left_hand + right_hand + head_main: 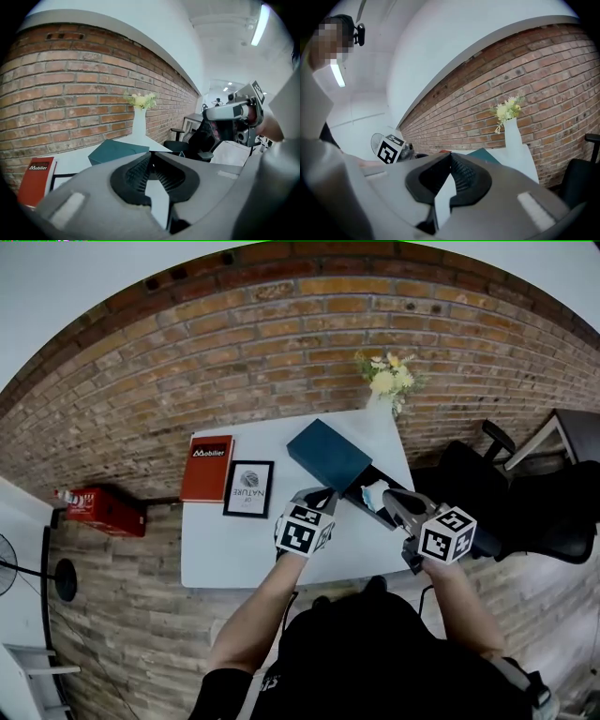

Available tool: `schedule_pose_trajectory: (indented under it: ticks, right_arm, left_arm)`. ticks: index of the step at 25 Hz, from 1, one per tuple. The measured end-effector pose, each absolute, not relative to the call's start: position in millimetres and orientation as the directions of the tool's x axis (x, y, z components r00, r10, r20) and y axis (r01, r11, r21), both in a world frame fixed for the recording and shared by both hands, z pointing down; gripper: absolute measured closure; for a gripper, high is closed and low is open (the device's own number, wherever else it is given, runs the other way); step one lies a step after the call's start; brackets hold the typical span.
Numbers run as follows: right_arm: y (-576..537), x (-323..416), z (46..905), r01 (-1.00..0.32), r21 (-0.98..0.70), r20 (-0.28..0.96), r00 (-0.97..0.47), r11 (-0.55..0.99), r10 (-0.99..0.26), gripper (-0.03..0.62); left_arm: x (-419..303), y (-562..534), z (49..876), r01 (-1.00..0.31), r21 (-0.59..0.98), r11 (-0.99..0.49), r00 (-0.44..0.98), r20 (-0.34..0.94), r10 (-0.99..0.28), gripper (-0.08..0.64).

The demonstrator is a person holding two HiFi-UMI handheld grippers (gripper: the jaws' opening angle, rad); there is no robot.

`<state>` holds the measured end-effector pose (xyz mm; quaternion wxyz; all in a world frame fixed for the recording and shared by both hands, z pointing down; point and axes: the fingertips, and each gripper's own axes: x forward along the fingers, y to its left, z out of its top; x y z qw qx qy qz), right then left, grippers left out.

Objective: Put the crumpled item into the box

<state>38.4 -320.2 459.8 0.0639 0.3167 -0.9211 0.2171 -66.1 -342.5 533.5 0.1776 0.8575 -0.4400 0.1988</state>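
So from the head view, the crumpled item (374, 493) looks like it's already in the box (328, 456). There's a pale wad sitting in the dark open part that sticks out from under the teal part, toward the right edge of the surface (234, 549). It's small in the frame, so I can't say how deep it sits or whether any of it pokes over the rim.

Left gripper (320, 496): jaws together, nothing between them, and its own view shows the ribbed pads meeting at the tips. Right gripper (397, 500): same deal, jaws together and empty. Both are held up off the surface, just short of the box, left one beside the teal part and right one close to the open end. Neither is touching anything as far as I can tell.

My read is that the drop-in step is basically done and this is the tail end. If anything's left, it's probably closing the box. That would take a gentle nudge on the dark open part with closed tips while the other gripper steadies the teal part so the whole thing doesn't skate toward the vase (382, 401). It's also worth checking first that the wad isn't riding high enough to snag.

The book (207, 468) and the print (248, 488) are off to the left, well clear.
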Motion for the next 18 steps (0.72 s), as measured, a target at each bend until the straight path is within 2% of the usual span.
schedule_pose_trajectory:
  ticks: [6,12,18]
  right_arm:
    - [-293,24,450,-0.608,-0.286,0.26,-0.793,0.741,-0.551,0.592]
    - [-293,42,420,-0.608,-0.231,0.195,-0.794,0.759,-0.576,0.592]
    - [-284,66,393,-0.557,-0.166,0.159,-0.83,0.814,-0.535,0.592]
  left_arm:
    - [-89,-327,500,-0.833,0.139,-0.535,0.541,0.403,-0.738,0.532]
    - [-89,-323,458,-0.844,0.116,-0.524,0.531,0.327,-0.782,0.533]
    - [-74,-326,424,-0.854,0.099,-0.512,0.517,0.286,-0.807,0.534]
